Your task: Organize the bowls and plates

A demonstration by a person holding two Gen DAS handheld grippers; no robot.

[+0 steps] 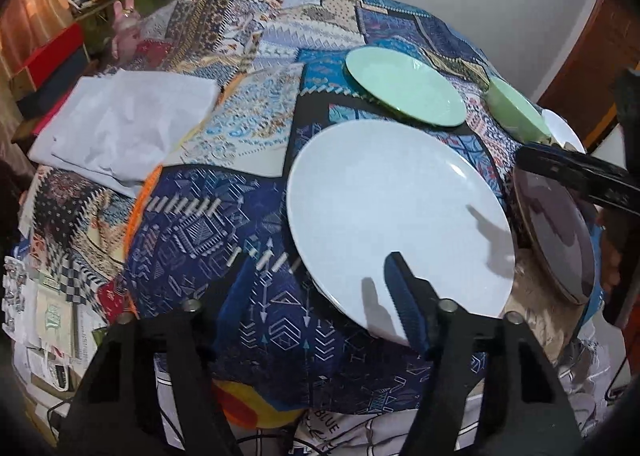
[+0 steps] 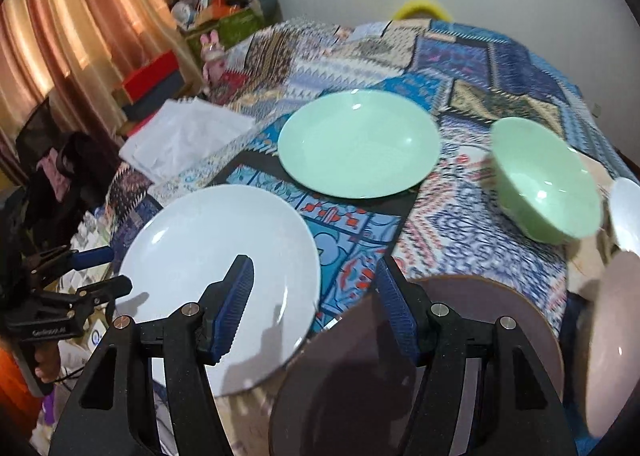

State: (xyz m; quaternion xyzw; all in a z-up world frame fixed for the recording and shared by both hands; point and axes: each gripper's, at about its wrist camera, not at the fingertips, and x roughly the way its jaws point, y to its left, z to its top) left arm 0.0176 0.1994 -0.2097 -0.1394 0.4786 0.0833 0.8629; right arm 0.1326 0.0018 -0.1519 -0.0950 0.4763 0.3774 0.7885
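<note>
The white plate (image 1: 396,215) lies flat on the patterned cloth (image 1: 224,223), right in front of the left gripper (image 1: 320,296), a little to its right. The right-hand pad of that gripper hangs over the plate's near rim, and the other pad is over the cloth, so the rim sits between the jaws. The jaws stand apart and hold nothing. The right gripper (image 2: 316,304) is also spread apart and holds nothing. Its left pad hangs over the white plate's right side and its right pad hangs over the dark plate (image 2: 460,336), which lies near and to the right. The left gripper looks like the nearer one for taking the white plate by its near edge. Farther away lies a green plate (image 2: 358,143), and to its right a green bowl (image 2: 548,183) that is deep and round. Two more pale dishes peek in at the far right, but I cannot tell what they are. The plates are round, thin, smooth and shiny. They may be slippery. The cloth is soft and bumpy. A white folded cloth (image 1: 124,127) lies far to the left.
</note>
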